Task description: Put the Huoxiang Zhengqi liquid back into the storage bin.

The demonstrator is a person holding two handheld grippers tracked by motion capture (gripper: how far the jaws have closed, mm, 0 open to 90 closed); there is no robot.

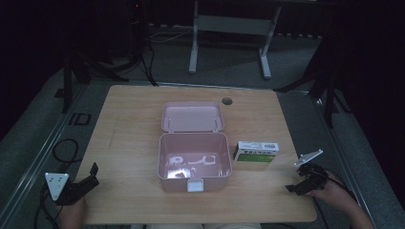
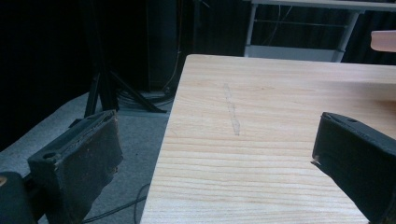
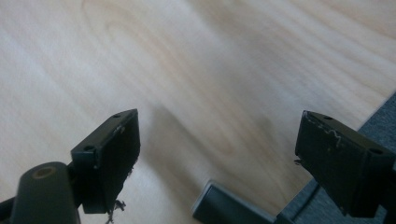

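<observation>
A pink box (image 1: 163, 157) stands open mid-table, its lid (image 1: 192, 117) laid back behind it; pale shiny shapes lie inside, too dim to name. A small white and green carton (image 1: 257, 151) lies just right of the box. My left gripper (image 1: 93, 174) rests at the table's near left corner, open and holding nothing. In the left gripper view its jaws (image 2: 217, 126) stand wide over the bare wood. My right gripper (image 1: 295, 183) hovers at the near right edge, below the carton. Its jaws (image 3: 217, 121) are wide apart, with nothing between them.
The wooden table (image 1: 133, 124) has a round cable hole (image 1: 227, 101) at the back. A pink edge (image 2: 384, 39) shows at the left gripper view's top right. A dark flat piece (image 3: 224, 207) sits by the table edge. Stands, cables and another table frame (image 1: 229, 28) surround it.
</observation>
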